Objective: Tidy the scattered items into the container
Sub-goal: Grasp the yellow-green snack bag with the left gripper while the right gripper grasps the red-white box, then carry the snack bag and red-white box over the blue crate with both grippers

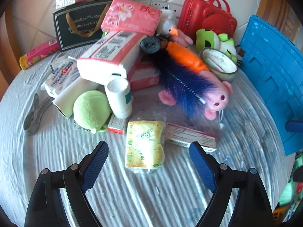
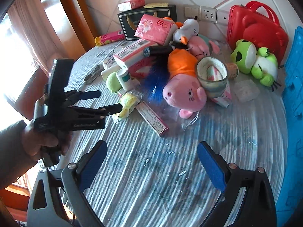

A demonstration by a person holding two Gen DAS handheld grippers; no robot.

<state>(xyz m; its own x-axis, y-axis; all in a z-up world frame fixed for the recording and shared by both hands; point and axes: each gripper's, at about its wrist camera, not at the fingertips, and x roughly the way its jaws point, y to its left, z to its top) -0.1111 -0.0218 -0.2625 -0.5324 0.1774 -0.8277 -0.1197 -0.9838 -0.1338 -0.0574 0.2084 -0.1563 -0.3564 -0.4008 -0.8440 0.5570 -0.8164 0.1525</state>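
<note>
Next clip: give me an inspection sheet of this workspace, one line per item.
Surface: round table under a ribbed grey cover.
Job's things: yellow packet, pig plush, tennis ball, white bottle lie scattered; blue crate at the right.
Clutter: red case, black gift bag at the back.
Grippers: left claw open near the packet; right claw open, empty.
Cables: nothing seen.
Surroundings: tiled wall, wall socket.
</note>
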